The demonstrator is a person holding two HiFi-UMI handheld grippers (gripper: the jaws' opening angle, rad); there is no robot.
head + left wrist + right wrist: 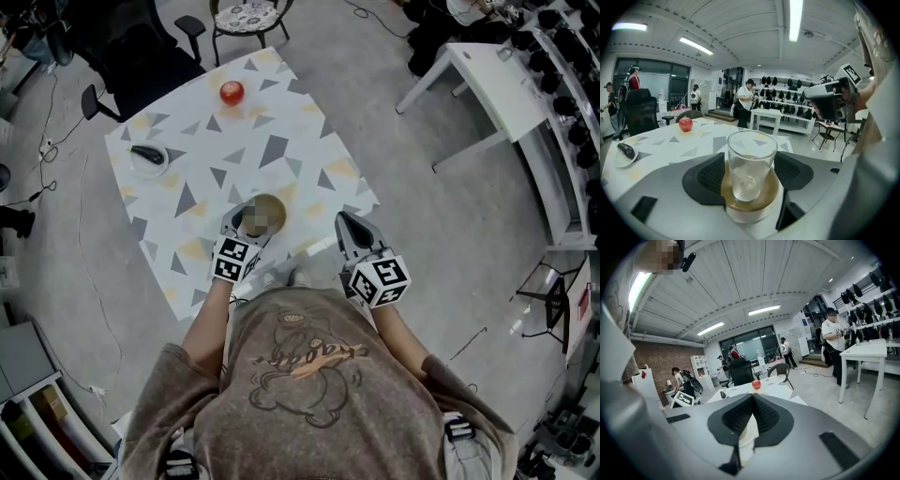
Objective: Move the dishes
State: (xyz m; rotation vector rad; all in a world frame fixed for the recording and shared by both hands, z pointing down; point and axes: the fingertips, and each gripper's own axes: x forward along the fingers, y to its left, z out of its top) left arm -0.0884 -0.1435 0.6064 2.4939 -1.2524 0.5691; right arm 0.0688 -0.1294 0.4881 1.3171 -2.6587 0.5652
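A clear empty glass [751, 161] stands on a round brown saucer [769, 195] near the front edge of the patterned table [272, 141]. My left gripper [750, 177] has a black pad against each side of the saucer [277, 202] and is shut on it; whether it rests on the table I cannot tell. In the head view the left gripper [246, 223] sits just left of the saucer. My right gripper [349, 225] hangs at the table's front right corner, shut and holding nothing; its pads meet in the right gripper view [752, 401].
A red apple [232, 92] lies at the table's far side. A small white dish [148, 159] with a dark object sits at the left edge. A black office chair [141, 56] and a round chair [246, 17] stand beyond. A white table [497, 89] is to the right.
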